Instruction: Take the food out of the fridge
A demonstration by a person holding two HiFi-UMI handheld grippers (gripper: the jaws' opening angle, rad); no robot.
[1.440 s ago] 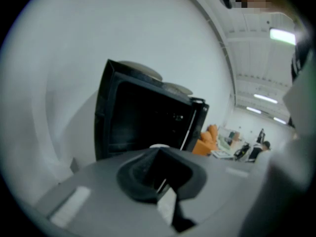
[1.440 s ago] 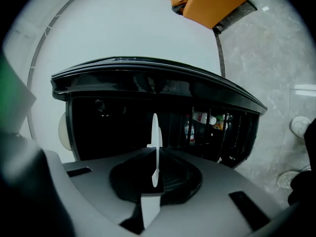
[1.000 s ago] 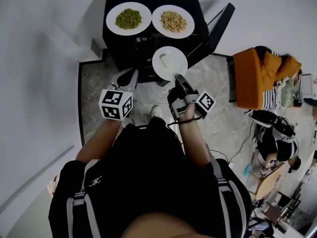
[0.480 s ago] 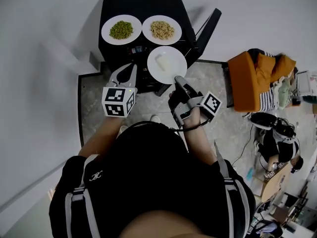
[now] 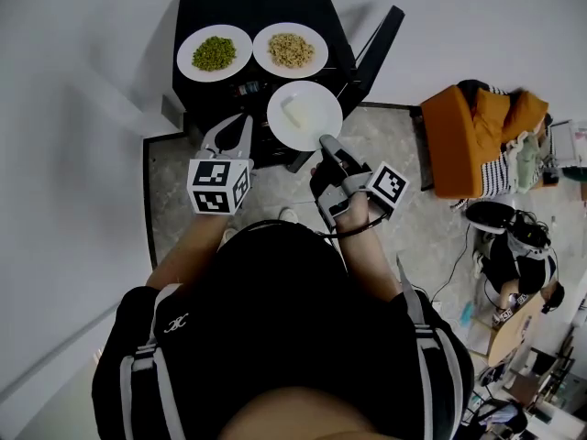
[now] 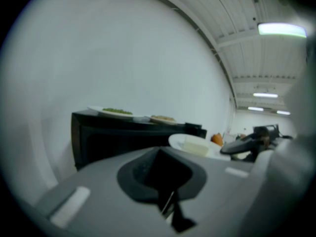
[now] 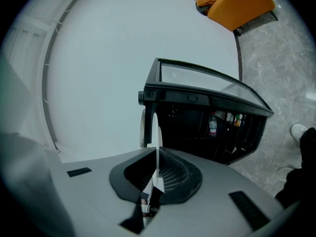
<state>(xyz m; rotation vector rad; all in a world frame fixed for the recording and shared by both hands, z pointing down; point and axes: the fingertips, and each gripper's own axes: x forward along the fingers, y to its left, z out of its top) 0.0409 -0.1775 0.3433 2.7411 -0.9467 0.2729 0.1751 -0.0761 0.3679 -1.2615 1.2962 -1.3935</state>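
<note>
Lifting plate (image 5: 317, 108) higher (right gripper (image 5: 324, 141))

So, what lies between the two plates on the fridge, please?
Nothing: the head view shows only bare black fridge top between the green-pea plate and the grain plate.

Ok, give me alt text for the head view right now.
From above: the right gripper holds a white plate with a pale block by its rim, before the open black fridge. The left gripper is shut, empty; a green-food plate and a tan-food plate sit on top.
</note>
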